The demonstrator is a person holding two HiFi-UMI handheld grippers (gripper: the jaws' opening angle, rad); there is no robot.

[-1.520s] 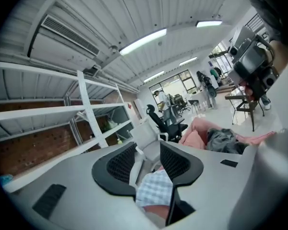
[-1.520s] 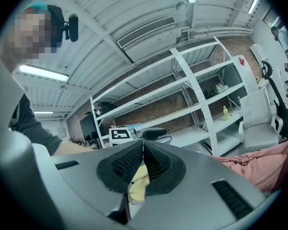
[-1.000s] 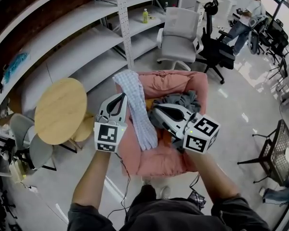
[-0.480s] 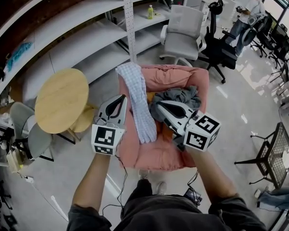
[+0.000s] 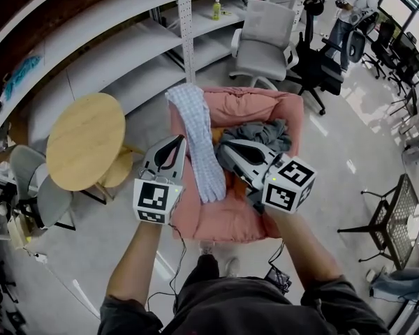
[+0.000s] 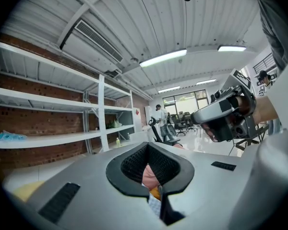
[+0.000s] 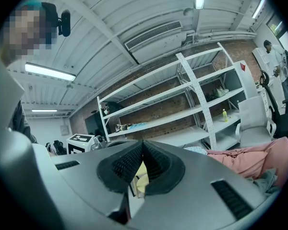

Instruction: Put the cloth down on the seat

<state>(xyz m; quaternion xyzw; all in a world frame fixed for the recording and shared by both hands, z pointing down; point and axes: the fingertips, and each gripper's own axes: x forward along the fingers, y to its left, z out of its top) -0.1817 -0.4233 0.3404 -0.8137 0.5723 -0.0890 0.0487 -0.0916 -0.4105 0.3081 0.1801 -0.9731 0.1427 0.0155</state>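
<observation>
A pink armchair [image 5: 246,110] stands in the middle of the head view. A white-and-blue checked cloth [image 5: 199,145] hangs over its left arm and back. A crumpled grey cloth [image 5: 265,135] lies on the seat. My left gripper [image 5: 178,140] hovers just left of the checked cloth, shut with nothing in it. My right gripper [image 5: 222,153] hangs above the seat beside the grey cloth, shut and holding nothing. In the right gripper view the jaws [image 7: 143,143] meet, with the pink chair [image 7: 249,159] off to the right. The left gripper view shows its jaws [image 6: 148,145] closed.
A round wooden table [image 5: 84,142] and grey chairs [image 5: 38,194] stand to the left. White shelving [image 5: 126,40] with a green bottle [image 5: 216,9] runs behind. A white office chair [image 5: 262,40], a black office chair [image 5: 318,65] and a person [image 5: 353,5] are at the back right, a wire rack [image 5: 398,222] to the right.
Both grippers stay shut over the armchair in nearly the same places. The right one has drifted slightly up and left. The cloths have not moved.
</observation>
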